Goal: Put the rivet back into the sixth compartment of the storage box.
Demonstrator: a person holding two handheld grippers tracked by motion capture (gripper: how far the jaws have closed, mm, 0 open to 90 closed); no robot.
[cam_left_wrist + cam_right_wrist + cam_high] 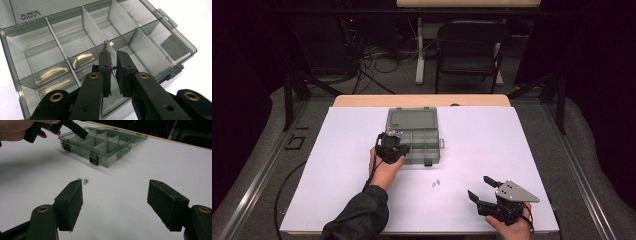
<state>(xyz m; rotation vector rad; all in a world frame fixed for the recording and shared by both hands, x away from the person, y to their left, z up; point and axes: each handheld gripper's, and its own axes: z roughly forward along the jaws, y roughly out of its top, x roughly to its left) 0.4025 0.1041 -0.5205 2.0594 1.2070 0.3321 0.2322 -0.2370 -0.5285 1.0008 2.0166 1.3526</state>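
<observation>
The left gripper (113, 67) hangs over the open box (32, 50), its jaws clamped on a small screw (114, 71) that shows as a thin dark sliver between the pads, just above a near compartment beside a divider (88, 25). The right gripper (115, 205) rests low over the white table (150, 160) with its jaws wide apart and nothing between them. Two more screws (84, 180) lie on the table just beyond its left jaw, with the box farther ahead.
</observation>
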